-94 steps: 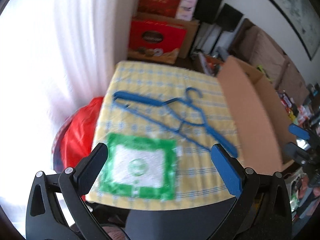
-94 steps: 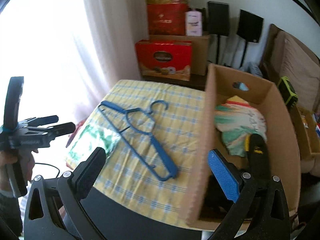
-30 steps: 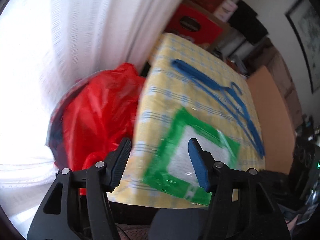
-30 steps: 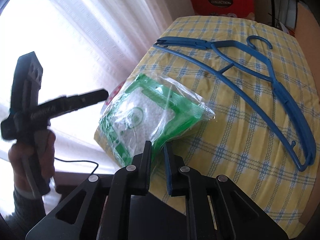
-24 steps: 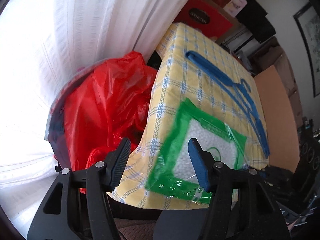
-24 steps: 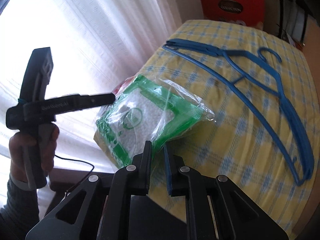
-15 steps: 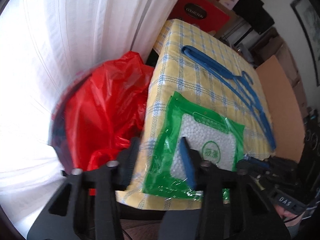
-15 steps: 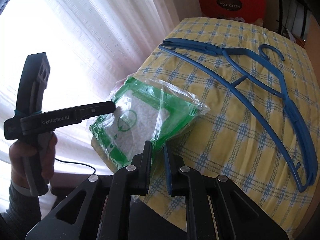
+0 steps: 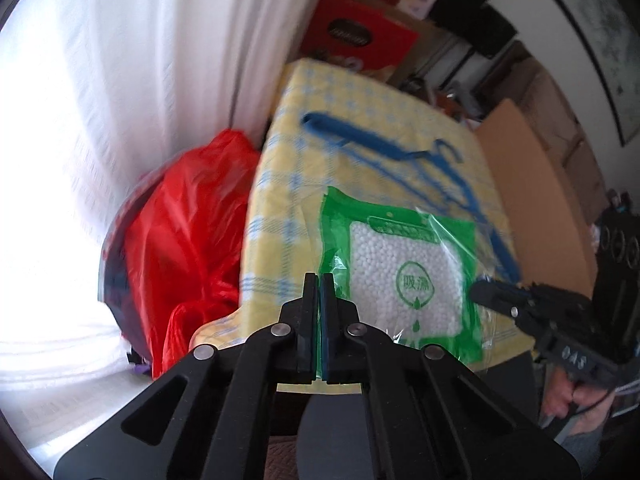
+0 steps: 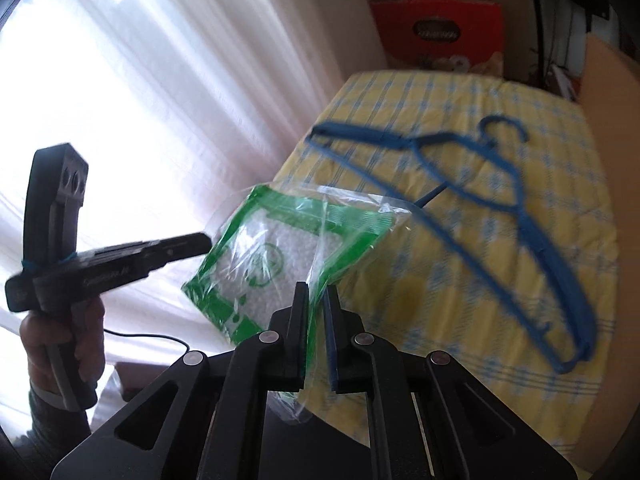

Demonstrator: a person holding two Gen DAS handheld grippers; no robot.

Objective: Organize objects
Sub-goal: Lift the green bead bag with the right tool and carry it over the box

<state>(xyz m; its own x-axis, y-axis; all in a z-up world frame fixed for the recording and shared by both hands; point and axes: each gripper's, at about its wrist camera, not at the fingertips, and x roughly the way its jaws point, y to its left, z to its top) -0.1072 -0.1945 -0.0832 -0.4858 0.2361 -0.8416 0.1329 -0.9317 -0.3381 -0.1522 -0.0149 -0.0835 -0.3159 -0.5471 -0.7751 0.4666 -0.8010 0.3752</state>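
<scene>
White curtains (image 10: pixel 168 80) back a surface (image 10: pixel 520 240) covered in yellow-and-blue check cloth. Left claw (image 9: pixel 319 280) is clenched on the left edge of a green packet (image 9: pixel 400 276) of white beads; right claw (image 10: pixel 316 296) is clenched on the clear wrapper at its opposite edge. Packet hangs between both claws, off the cloth at the near left corner. Blue hangers (image 10: pixel 500 184) lie on the cloth beyond; red bag (image 9: pixel 180 240) sits left of the surface
</scene>
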